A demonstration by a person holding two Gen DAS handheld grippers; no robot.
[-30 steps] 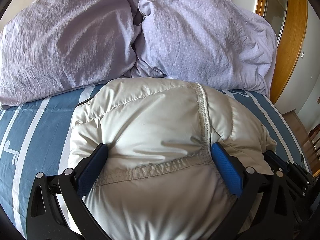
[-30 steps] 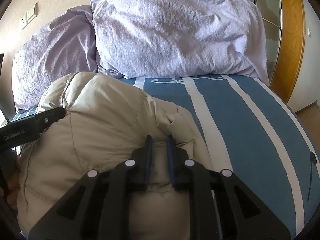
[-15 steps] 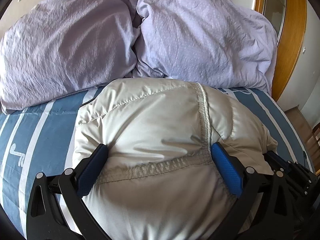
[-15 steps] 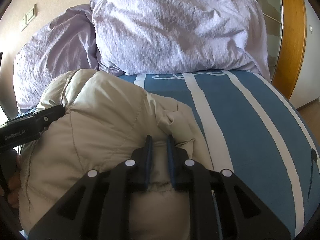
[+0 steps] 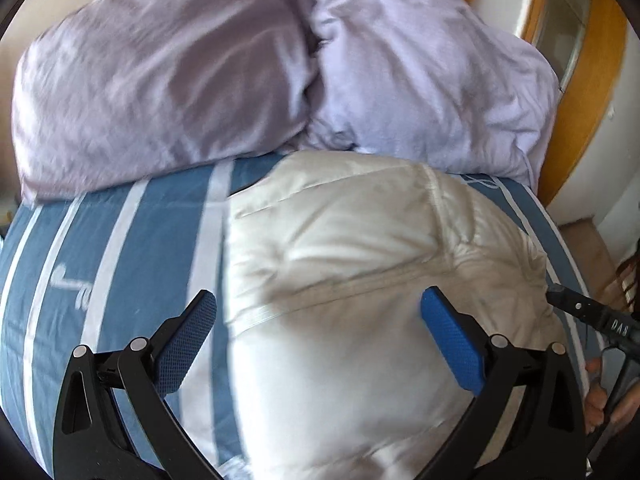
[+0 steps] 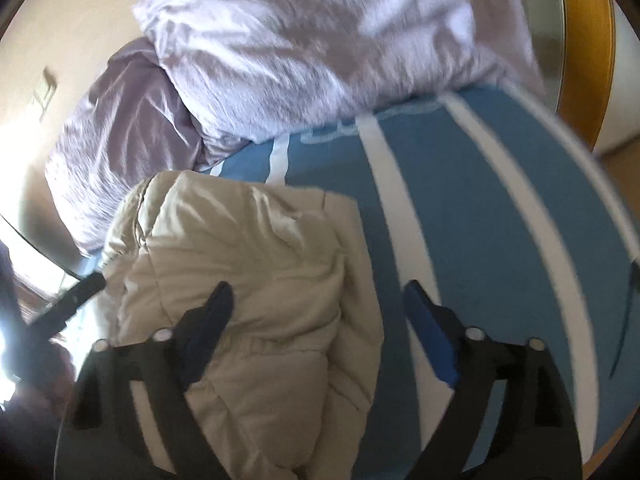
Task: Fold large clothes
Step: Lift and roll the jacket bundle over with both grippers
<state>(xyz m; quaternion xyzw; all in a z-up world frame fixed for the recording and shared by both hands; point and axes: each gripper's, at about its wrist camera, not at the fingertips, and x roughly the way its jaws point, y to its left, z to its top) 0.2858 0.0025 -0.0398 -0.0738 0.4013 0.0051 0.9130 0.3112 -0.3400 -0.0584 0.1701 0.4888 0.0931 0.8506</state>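
A cream padded jacket [image 5: 360,280] lies folded into a thick bundle on the blue striped bed sheet [image 5: 132,264]. My left gripper [image 5: 320,320] hovers open above its near left edge, one pad over the sheet and the other over the jacket. In the right wrist view the jacket [image 6: 248,264] sits at lower left. My right gripper [image 6: 320,312] is opening its jaws wide above the jacket's right edge, and neither pad presses on the cloth. Each gripper shows at the border of the other's view: the right gripper [image 5: 592,316] and the left gripper [image 6: 68,308].
Two lilac pillows [image 5: 160,92] [image 5: 420,80] lie across the head of the bed just beyond the jacket. A wooden frame [image 5: 592,92] stands past the bed's right side. A hand [image 5: 600,392] shows at the right border. Bare striped sheet [image 6: 500,220] stretches right of the jacket.
The right gripper has opened and let go of the jacket fold it pinched, rolling as it lifted. The left gripper has drawn back and to the left, so one pad is now over the sheet.
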